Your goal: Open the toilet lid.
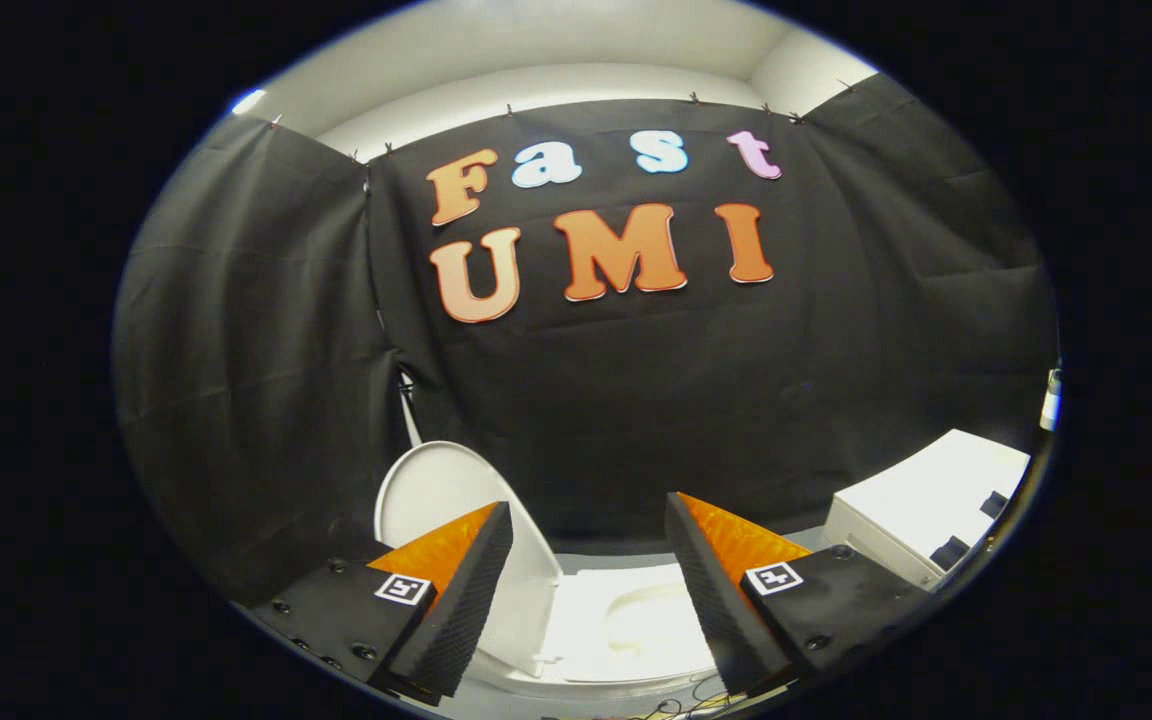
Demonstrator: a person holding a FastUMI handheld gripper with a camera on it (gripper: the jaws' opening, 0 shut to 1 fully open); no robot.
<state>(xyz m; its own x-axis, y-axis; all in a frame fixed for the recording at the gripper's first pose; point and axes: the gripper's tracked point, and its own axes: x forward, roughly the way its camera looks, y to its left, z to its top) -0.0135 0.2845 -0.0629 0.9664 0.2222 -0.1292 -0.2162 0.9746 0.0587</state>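
A white toilet (626,630) sits low between and just beyond my fingers. Its oval lid (436,490) stands raised, leaning back toward the black cloth wall, partly hidden behind my left finger. The seat and the bowl opening lie exposed below it. My gripper (588,520) hangs above the toilet with its two orange-and-black fingers (456,590) spread wide apart and nothing between them. Neither finger touches the lid or the seat.
A white box-shaped unit (921,510) with dark cut-outs stands to the right of the toilet, beyond my right finger. Black cloth walls close the booth behind and on the left. A few thin cables (691,700) lie on the floor below the toilet.
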